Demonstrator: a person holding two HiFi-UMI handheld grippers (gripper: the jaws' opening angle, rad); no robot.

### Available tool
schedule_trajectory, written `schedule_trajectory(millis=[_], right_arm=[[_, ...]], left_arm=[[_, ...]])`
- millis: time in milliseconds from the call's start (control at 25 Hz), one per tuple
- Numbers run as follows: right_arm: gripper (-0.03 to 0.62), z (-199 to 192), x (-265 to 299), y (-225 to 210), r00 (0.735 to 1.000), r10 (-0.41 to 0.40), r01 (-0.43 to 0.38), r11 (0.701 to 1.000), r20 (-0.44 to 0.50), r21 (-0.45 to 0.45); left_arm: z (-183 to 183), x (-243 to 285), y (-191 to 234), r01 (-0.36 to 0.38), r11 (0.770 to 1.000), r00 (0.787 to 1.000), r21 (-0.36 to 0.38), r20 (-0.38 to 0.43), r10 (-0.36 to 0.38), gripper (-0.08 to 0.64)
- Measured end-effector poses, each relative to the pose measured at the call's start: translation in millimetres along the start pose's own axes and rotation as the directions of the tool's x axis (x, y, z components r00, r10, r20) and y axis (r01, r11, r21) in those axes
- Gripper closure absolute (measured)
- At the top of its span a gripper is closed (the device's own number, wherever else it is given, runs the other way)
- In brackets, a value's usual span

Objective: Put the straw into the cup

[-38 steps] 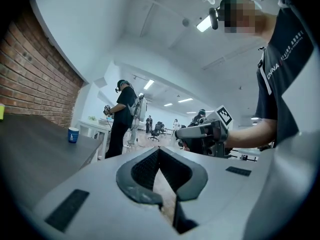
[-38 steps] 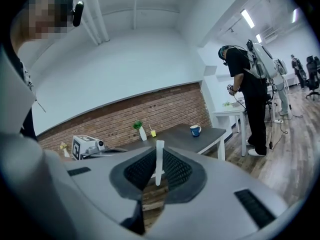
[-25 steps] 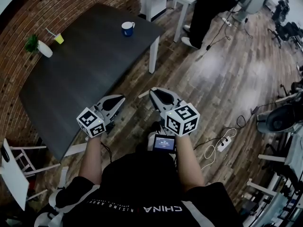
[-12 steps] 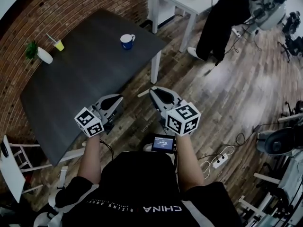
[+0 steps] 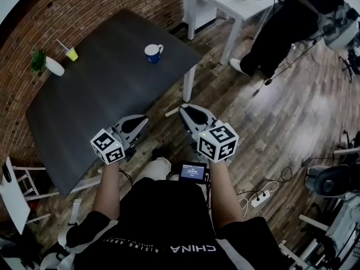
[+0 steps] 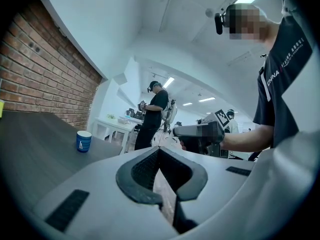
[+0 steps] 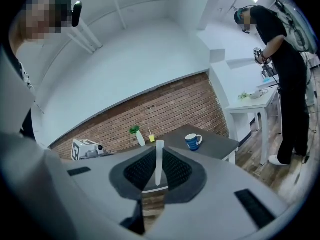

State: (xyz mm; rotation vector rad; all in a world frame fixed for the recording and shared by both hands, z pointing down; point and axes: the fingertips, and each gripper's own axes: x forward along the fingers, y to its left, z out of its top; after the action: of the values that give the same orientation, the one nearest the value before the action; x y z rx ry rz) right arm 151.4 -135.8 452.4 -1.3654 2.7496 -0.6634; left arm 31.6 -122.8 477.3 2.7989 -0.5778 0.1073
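Observation:
A blue mug stands near the far right corner of the dark table; it also shows as the blue mug and the blue mug in the two gripper views. My right gripper is held over the wooden floor, off the table's near edge, shut on a white straw that stands upright between its jaws. The straw juts left from the tip in the head view. My left gripper hovers at the table's edge, jaws together with nothing between them.
A small yellow cup with its own straw and a white vase with a plant stand at the table's far left by the brick wall. A white table and a person in black are behind. A power strip lies on the floor.
Both grippers have kept their places, the right still holding the straw. The view has shifted a little, the person at the back has moved right, and my knee now shows below the grippers.

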Motion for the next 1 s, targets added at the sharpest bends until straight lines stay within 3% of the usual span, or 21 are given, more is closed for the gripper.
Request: schedule_trajectory(millis=[360,800,1000], right_arm=[[0.546,13.3,49.4,-36.3,0.999,-0.022,0.022,1.0,-0.028,-0.007],[0.546,62.2,130.7,-84.1,0.998,-0.068,0.067,0.997,-0.017,-0.033],[0.546,71.2,157.4,-96.3,0.996,-0.088,0.088,0.996,-0.013,-0.025]], left_arm=[[10.7,24.8,64.5,0.012,0.999,1.0,-0.04,0.024,-0.011,0.555],[46.4,61.1,164.5,0.028,1.0,1.0,0.003,0.007,-0.028,0.555],[53.4,64.6,198.4,0.034,0.999,0.999,-0.018,0.004,-0.034,0.555]])
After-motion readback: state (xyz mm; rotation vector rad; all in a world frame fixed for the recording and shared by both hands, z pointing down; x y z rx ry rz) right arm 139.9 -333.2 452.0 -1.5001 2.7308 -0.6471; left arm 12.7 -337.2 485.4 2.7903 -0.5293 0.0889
